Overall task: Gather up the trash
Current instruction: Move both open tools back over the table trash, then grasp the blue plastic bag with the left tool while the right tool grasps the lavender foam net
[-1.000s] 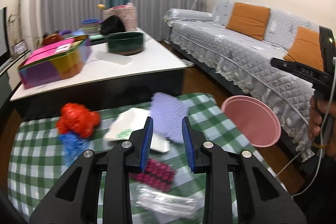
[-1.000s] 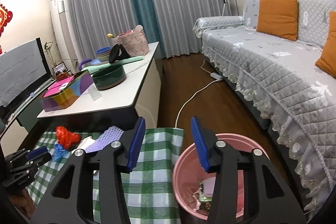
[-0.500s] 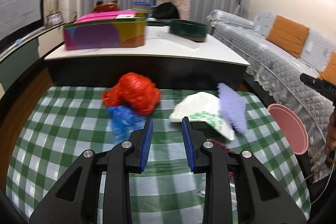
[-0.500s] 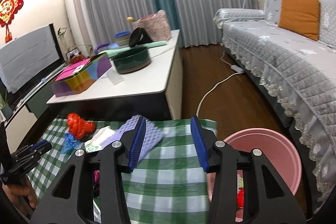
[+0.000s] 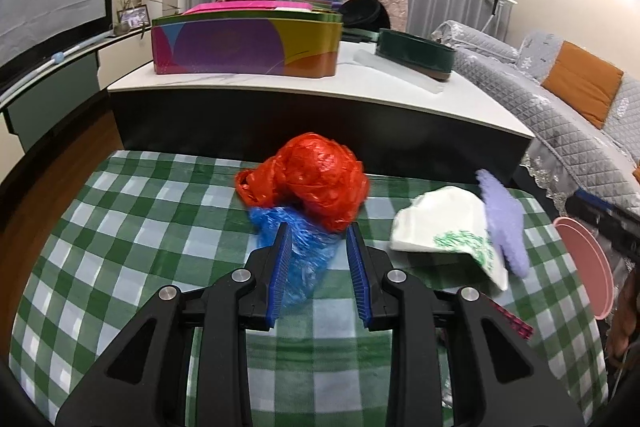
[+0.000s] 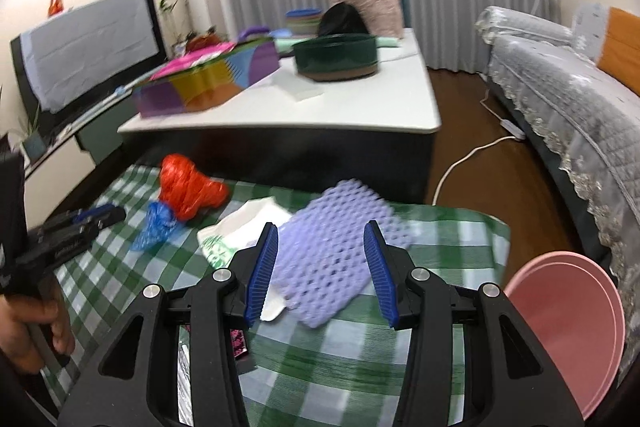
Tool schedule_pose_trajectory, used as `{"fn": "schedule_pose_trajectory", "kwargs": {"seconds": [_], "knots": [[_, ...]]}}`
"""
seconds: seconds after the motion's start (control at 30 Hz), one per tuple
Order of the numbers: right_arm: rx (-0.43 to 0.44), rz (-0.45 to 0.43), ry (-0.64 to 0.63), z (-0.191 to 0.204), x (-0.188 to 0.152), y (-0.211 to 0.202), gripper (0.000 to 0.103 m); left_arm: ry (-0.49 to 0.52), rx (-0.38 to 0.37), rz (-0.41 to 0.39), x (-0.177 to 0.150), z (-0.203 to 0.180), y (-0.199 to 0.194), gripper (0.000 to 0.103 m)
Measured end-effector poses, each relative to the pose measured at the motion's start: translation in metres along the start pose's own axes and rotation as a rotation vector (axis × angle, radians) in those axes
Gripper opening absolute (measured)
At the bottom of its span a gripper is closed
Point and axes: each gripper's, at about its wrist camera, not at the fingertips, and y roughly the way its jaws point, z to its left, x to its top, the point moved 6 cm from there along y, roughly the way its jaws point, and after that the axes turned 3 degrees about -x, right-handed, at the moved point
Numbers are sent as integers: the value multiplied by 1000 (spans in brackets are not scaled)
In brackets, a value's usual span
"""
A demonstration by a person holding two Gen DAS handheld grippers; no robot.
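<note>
On the green checked cloth (image 5: 120, 227) lie a red plastic bag (image 5: 316, 179), a blue plastic bag (image 5: 308, 251), a white bag with green print (image 5: 440, 227) and a lilac foam sheet (image 5: 504, 223). My left gripper (image 5: 319, 229) is open, and the blue bag shows between its fingers, untouched. My right gripper (image 6: 321, 227) hovers over the lilac foam sheet (image 6: 332, 247) with its jaws opening and nothing pressed between them. The pink bin (image 6: 560, 327) stands at the cloth's right edge. A magenta wrapper (image 6: 238, 341) lies under the right gripper's body.
Behind the cloth stands a low white-topped coffee table (image 5: 360, 83) with a colourful tin box (image 5: 248, 43) and a green round tin (image 5: 416, 51). A grey sofa (image 6: 580, 99) runs along the right. A white cable (image 6: 472, 155) lies on the wooden floor.
Both grippers swung left and down. The left one came up to the red and blue bags. The right one left the pink bin and now hangs over the lilac sheet.
</note>
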Motion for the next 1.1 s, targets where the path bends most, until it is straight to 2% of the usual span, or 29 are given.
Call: {"fn": "schedule_pose_trajectory", "kwargs": {"seconds": [0.13, 0.2, 0.23, 0.27, 0.63, 0.73, 0.77, 0.8, 0.87, 0.93, 0.97, 1.0, 1.03, 1.1], "knots": [[17, 32, -42, 13, -7, 16, 56, -35, 27, 16, -1, 12, 12, 29], [25, 51, -65, 19, -12, 23, 59, -52, 49, 36, -4, 18, 20, 40], [25, 57, -75, 21, -14, 27, 60, -62, 59, 46, -6, 21, 24, 50], [26, 65, -87, 23, -16, 31, 61, -71, 65, 54, -7, 24, 28, 54], [-11, 125, -117, 22, -27, 57, 63, -113, 35, 114, -11, 26, 56, 56], [-17, 125, -112, 19, -26, 56, 57, -111, 18, 130, -13, 23, 62, 56], [-14, 125, -113, 18, -26, 56, 55, -110, 14, 135, -14, 22, 63, 55], [-11, 126, -113, 18, -25, 56, 48, -107, 11, 140, -15, 21, 64, 50], [-5, 125, -115, 17, -25, 53, 39, -100, 3, 153, -17, 19, 66, 33], [1, 124, -117, 16, -25, 51, 22, -96, -1, 156, -18, 18, 66, 24], [2, 122, -118, 16, -24, 49, 19, -91, -3, 155, -18, 17, 65, 21], [3, 117, -117, 15, -23, 47, 14, -88, -1, 153, -18, 16, 64, 13], [4, 109, -115, 13, -21, 44, 10, -86, 1, 150, -18, 16, 62, 8], [1, 94, -112, 11, -18, 38, 9, -89, 1, 142, -17, 16, 58, 6]]}}
